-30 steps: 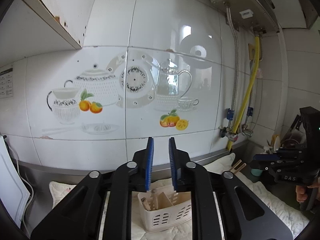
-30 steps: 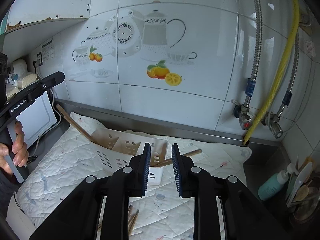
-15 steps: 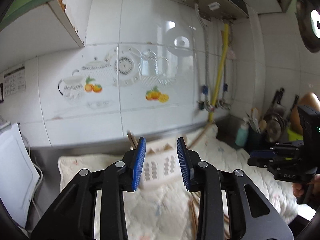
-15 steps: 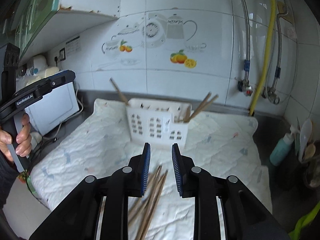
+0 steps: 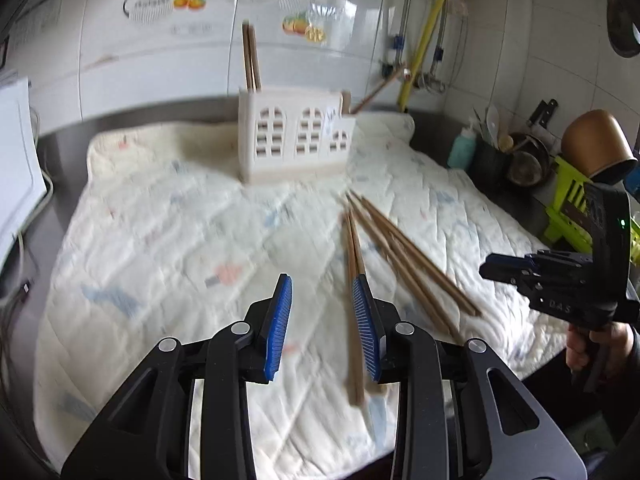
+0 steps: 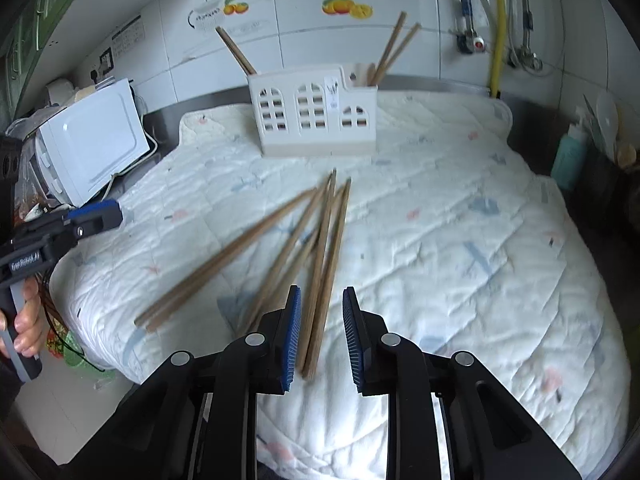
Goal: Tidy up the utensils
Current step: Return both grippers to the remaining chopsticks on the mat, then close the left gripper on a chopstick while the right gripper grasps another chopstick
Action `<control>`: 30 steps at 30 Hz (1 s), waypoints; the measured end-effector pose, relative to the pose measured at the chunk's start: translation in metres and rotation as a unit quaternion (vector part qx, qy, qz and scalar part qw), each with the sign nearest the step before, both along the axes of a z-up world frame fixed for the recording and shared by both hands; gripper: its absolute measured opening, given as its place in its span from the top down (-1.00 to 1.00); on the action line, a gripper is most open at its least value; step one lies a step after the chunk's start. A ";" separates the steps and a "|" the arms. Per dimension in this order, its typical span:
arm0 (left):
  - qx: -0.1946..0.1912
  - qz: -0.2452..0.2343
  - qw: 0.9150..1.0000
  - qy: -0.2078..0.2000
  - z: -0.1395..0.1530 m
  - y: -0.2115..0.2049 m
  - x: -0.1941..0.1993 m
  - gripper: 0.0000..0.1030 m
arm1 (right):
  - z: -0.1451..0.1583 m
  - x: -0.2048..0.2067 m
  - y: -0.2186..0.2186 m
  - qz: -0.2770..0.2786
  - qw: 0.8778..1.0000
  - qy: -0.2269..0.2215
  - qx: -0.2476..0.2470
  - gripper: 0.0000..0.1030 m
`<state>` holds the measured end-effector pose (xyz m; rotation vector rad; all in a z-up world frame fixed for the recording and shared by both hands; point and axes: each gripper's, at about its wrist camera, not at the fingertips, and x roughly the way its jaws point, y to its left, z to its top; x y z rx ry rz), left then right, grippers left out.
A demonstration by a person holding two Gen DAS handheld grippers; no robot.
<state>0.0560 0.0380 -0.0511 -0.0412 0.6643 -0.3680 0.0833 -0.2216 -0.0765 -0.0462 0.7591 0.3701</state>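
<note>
Loose chopsticks (image 6: 320, 248) on a quilted pad (image 6: 460, 248), both tools held above them.
Only the right wrist view shows the white microwave (image 6: 92, 140); only the left shows the brown pot (image 5: 596, 140). The pad covers the counter below a tiled wall. The holder (image 6: 316, 112) stands ahead. The right tool (image 6: 320, 334) gapes empty over one pair; the left tool (image 5: 322, 328) is wide, chopsticks by its right finger.

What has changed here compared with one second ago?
Both grippers pulled back from the caddy toward the loose chopsticks on the quilted mat. The left gripper opened wider; the right gripper now straddles a pair. Nothing was grasped. Caddy and mat stayed put.
</note>
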 end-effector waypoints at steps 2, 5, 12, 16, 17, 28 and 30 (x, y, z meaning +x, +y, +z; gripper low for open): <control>0.002 -0.009 1.000 0.015 -0.013 -0.004 -0.004 0.45 | -0.006 -0.002 -0.003 -0.009 1.000 0.004 0.003 0.60; -0.006 -0.019 0.999 0.027 -0.026 -0.010 -0.009 0.46 | -0.009 -0.005 -0.005 -0.018 1.000 0.003 0.001 0.60; 0.007 -0.030 0.999 0.043 -0.044 -0.026 -0.010 0.67 | -0.014 -0.006 -0.009 -0.025 1.000 0.008 0.003 0.61; 0.013 -0.030 0.998 0.049 -0.051 -0.030 -0.006 0.67 | -0.017 -0.006 -0.009 -0.026 1.000 0.013 0.009 0.61; 0.013 -0.029 0.998 0.051 -0.053 -0.030 -0.004 0.67 | -0.018 -0.005 -0.009 -0.025 1.000 0.014 0.010 0.61; 0.025 -0.021 0.998 0.054 -0.062 -0.034 0.000 0.78 | -0.021 -0.005 -0.008 -0.027 0.999 0.017 0.015 0.61; 0.031 -0.017 0.998 0.052 -0.062 -0.034 0.002 0.86 | -0.021 -0.005 -0.009 -0.027 0.999 0.018 0.016 0.68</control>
